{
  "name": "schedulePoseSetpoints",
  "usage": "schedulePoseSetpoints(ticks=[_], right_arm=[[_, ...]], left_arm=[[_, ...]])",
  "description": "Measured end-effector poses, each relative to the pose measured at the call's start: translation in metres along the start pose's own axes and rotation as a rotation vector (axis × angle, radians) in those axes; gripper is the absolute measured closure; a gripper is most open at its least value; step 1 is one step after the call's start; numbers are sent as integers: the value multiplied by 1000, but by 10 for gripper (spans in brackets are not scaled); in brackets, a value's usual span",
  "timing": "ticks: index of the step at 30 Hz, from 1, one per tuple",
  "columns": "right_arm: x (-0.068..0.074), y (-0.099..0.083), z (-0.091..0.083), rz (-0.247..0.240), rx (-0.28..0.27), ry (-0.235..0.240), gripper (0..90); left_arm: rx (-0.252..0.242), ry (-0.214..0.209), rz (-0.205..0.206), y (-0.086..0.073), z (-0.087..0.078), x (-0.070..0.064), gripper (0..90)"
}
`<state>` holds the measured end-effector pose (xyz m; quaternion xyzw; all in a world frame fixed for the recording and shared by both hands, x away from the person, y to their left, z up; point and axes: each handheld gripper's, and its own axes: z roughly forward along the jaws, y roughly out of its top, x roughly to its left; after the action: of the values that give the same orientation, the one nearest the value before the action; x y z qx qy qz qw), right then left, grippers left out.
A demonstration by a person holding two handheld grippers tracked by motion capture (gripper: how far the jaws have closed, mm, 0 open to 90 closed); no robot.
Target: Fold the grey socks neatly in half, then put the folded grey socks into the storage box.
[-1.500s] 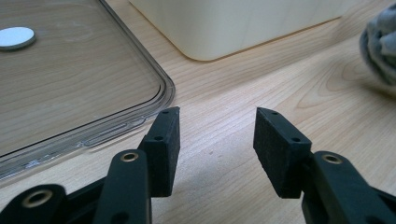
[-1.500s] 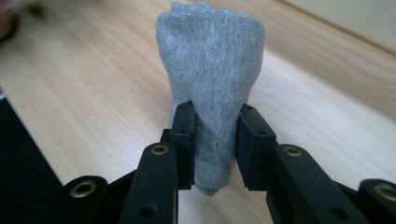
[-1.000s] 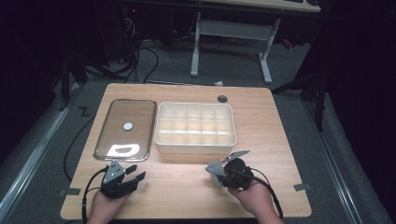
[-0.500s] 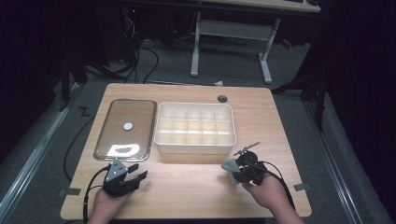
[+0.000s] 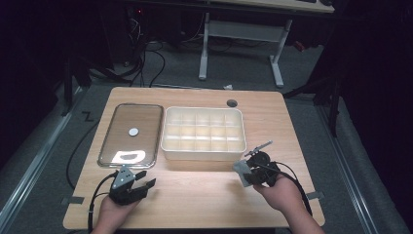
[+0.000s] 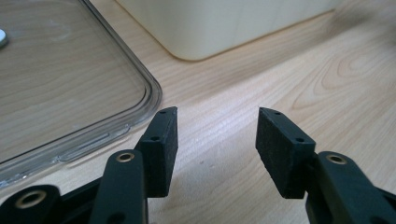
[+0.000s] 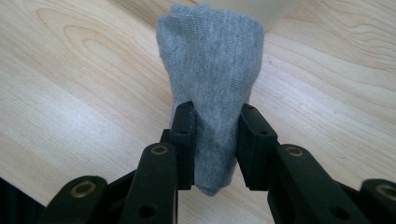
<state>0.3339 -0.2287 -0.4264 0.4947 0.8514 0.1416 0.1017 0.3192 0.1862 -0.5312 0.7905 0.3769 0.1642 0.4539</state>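
Since the earlier frames, the right gripper (image 5: 242, 167) has been carried to the right and a little toward the person, from near the middle of the front edge to just beside the front right corner of the box, while the left gripper (image 5: 146, 179) has stayed put. On the light wooden table (image 5: 204, 195), the cream plastic compartment box (image 5: 203, 131) is seen at the centre, and the clear plastic lid with rounded corners (image 5: 130, 134) lies flat just beside it on its left. A small white round disc (image 5: 133, 131) is seen at the lid's middle. In the right gripper view, the folded grey knitted cloth (image 7: 210, 93) is clamped between the right gripper's (image 7: 214, 140) black jaws and stands up out of them, held just above the tabletop. In the left gripper view, the left gripper (image 6: 215, 140) is seen with its jaws spread apart and nothing between them, near the lid's front corner (image 6: 149, 93).
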Motion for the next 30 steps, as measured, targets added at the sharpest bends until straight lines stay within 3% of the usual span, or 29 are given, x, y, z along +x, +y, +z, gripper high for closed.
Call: schedulePoseSetpoints(ticks=[2,8,15,19,24,30], right_arm=[[0,1,0,-3,1,12,711],[-2,4,-4,-19,5,25,711],[-8,13,-24,-15,-19,23,711],[-12,24,-31,-19,-34,26,711],[-18,47,-29,-10,-18,35,711],[-20,67,-30,-8,-5,56,711]], left_arm=[[-14,-6,-16,0,-2,1,491],[-26,0,-9,3,-3,1,483],[-18,-13,7,4,-3,1,473],[-12,-11,1,4,-6,1,464],[-13,-1,18,4,-8,0,447],[-13,10,10,3,-9,1,437]])
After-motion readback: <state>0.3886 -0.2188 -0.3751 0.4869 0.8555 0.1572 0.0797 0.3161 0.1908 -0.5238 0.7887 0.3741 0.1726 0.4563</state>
